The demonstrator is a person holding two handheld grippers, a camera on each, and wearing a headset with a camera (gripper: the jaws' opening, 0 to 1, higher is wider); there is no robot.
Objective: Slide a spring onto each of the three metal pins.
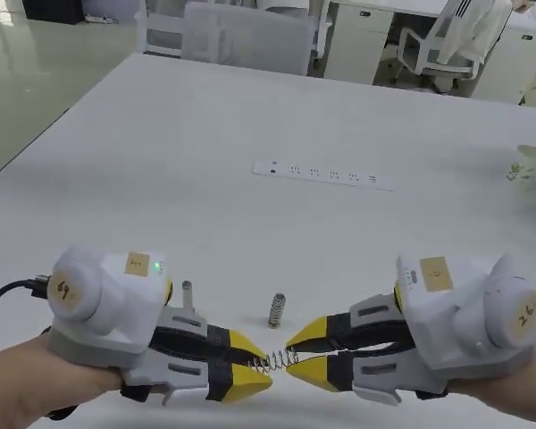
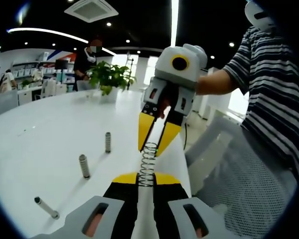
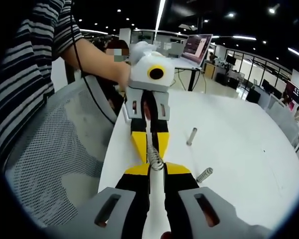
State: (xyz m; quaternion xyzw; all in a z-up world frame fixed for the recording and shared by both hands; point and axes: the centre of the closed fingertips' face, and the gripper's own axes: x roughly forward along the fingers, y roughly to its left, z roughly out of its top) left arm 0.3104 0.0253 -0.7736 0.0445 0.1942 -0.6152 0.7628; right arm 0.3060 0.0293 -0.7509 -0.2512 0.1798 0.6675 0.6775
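Currently both sets of jaws are pinched shut on one spring [image 1: 275, 360]. The left gripper [image 1: 250, 368] has one end and the right gripper [image 1: 293, 352] the other, tips nearly nose to nose. The coil lies roughly level in the air between them, near the front edge of the table [image 1: 250, 116]. It looks slightly stretched, not crushed.

Beyond the tips, the loaded pin [image 1: 277, 310] stands upright just behind the spring, already wearing its own coil. The bare pin [image 1: 187, 296] stands upright further left, just behind the left gripper's body. The left gripper view has a third pin [image 2: 108, 142] further along the row. It's too small to tell whether that one is loaded.

Read: this looks like a handover or re-grip, with at least one pin to go, maybe two.

How to do it well, my take:
- One gripper lets go cleanly; a spring held at both ends can't be threaded.
- The keeper pinches across the side of the upper coils, leaving the bottom bore open.
- Squeeze lightly. The wire is thin and will likely ovalise or flick out.
- Turn the spring vertical, centre it over the bare pin's top, then go straight down.
- Release only once a few coils are over the pin.
- Come in from the side away from the loaded pin to avoid knocking it.
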